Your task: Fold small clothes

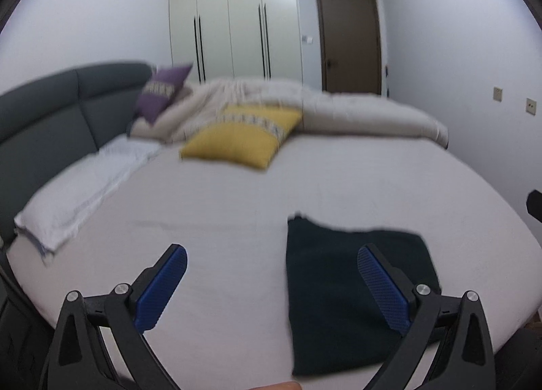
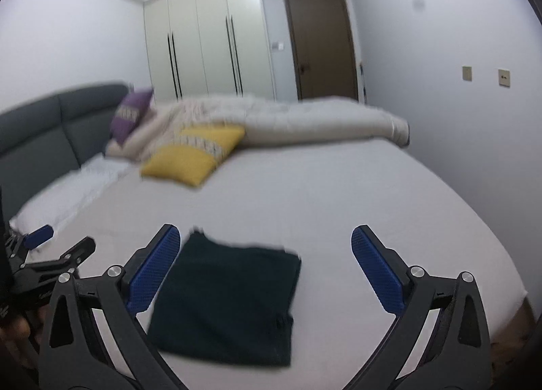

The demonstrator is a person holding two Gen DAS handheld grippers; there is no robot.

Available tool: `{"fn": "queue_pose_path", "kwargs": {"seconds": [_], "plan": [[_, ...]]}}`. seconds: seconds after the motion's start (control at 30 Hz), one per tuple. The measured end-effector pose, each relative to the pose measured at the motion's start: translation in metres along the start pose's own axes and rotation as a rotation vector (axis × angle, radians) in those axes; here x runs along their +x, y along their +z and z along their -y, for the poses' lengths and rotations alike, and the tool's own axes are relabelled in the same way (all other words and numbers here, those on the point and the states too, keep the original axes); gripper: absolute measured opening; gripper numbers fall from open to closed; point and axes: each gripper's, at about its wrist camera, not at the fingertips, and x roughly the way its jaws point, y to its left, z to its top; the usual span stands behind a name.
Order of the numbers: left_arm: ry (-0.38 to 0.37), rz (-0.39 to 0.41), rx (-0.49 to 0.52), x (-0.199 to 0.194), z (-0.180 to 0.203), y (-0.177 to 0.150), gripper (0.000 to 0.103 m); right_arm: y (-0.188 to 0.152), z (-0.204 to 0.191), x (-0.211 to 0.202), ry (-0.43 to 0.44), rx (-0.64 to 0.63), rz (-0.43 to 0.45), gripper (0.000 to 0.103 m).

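Both claws: left claw (image 1: 271,283) and right claw (image 2: 266,264) spread wide, gripping nothing
Garment: folded dark cloth rectangle (image 2: 227,302) flat on white-sheeted bed (image 2: 338,193), near edge

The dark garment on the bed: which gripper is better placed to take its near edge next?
Probably the right gripper: open, the dark garment lies mostly between its fingers. The left gripper, also open, has it off toward one finger.

One dark folded garment (image 2: 227,302), two cushions (image 1: 242,134), one white pillow (image 1: 74,200)
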Motion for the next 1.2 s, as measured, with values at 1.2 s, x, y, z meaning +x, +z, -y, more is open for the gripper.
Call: {"fn": "queue_pose_path", "kwargs": {"seconds": [1.2], "plan": [[-0.024,-0.217,-0.040,0.051,0.000,-0.061,0.103,-0.085,-0.010,0.097,-0.098,-0.029,-0.330,0.103]]}}
